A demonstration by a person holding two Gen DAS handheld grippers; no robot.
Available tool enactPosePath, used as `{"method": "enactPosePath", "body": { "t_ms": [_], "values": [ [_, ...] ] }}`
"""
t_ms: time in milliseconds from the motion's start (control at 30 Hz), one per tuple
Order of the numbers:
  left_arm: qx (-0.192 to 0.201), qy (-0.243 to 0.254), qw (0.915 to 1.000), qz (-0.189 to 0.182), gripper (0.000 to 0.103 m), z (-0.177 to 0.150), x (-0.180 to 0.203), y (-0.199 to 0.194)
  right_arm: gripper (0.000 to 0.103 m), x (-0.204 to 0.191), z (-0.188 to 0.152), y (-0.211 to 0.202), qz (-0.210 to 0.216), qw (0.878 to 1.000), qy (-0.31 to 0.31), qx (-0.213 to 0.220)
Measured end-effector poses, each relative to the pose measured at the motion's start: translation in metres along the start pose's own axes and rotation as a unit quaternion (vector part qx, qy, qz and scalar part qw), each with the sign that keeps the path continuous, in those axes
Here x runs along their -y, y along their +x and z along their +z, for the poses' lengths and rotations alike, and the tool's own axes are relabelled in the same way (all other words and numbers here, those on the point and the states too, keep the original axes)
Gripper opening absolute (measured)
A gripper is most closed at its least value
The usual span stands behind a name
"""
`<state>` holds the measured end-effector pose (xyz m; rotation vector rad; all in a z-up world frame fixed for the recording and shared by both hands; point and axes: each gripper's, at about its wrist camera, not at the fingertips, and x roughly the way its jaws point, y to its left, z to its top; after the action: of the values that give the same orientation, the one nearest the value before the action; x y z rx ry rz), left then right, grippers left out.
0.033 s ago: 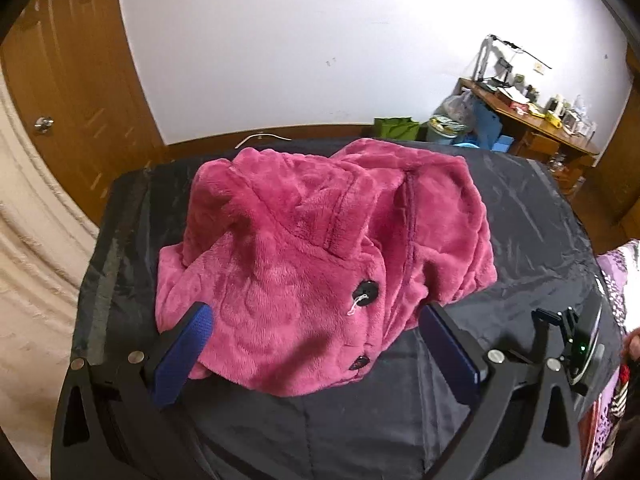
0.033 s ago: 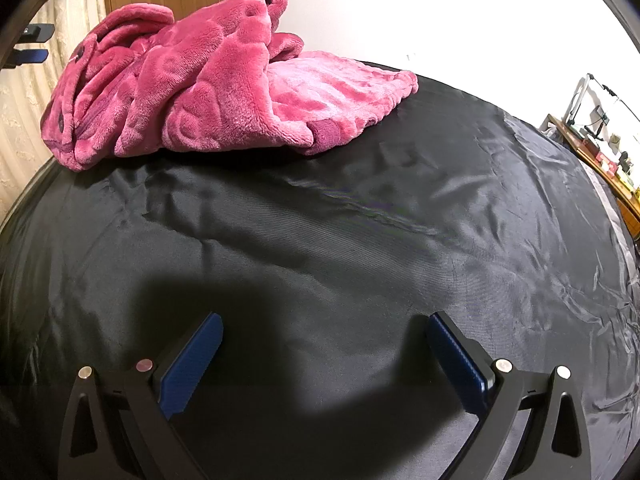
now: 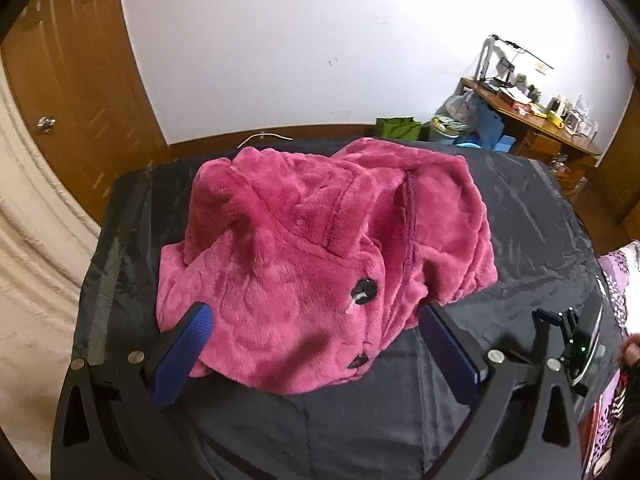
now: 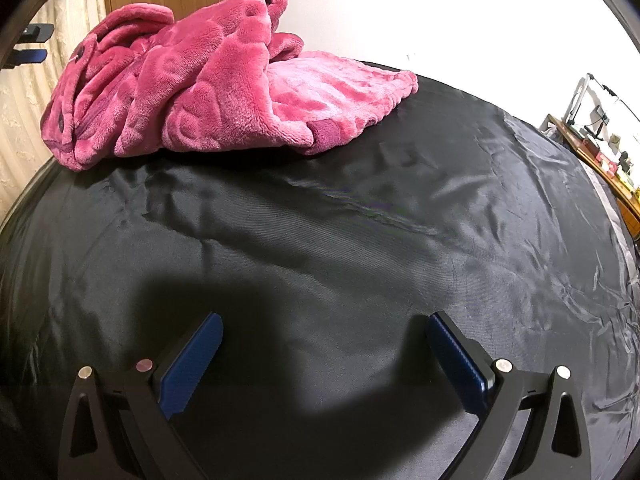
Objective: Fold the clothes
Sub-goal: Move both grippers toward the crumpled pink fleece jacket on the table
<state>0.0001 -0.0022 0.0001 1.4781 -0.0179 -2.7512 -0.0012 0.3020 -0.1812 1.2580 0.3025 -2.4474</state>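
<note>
A crumpled magenta fleece garment [image 3: 320, 240] with black buttons [image 3: 363, 292] lies heaped on a black cloth-covered table [image 3: 532, 240]. My left gripper [image 3: 316, 344] is open and empty, its blue pads [image 3: 188, 344] either side of the garment's near hem, just above it. In the right wrist view the garment [image 4: 200, 92] lies at the far left of the table [image 4: 360, 220]. My right gripper [image 4: 324, 356] is open and empty, low over bare black cloth, well short of the garment. The right gripper also shows at the left wrist view's right edge [image 3: 568, 340].
A wooden door [image 3: 72, 92] and a cream curtain [image 3: 32, 240] stand to the left. A cluttered wooden desk [image 3: 532, 120] and a green bag [image 3: 396, 128] are behind the table. A white hanger [image 3: 264, 138] lies at the far edge. Patterned purple fabric [image 3: 624, 276] is at the right.
</note>
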Motion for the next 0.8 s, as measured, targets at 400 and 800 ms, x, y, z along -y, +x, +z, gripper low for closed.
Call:
{"method": "enactPosePath", "body": {
  "t_ms": [400, 800],
  "values": [
    [0.005, -0.026, 0.9991, 0.034, 0.103, -0.009, -0.007, -0.012, 0.103, 0.0, 0.0, 0.0, 0.0, 1.0, 0.001, 0.0],
    [0.007, -0.05, 0.9944, 0.093, 0.103, -0.023, 0.007, -0.031, 0.103, -0.002, 0.002, 0.002, -0.01, 1.0, 0.015, 0.0]
  ]
}}
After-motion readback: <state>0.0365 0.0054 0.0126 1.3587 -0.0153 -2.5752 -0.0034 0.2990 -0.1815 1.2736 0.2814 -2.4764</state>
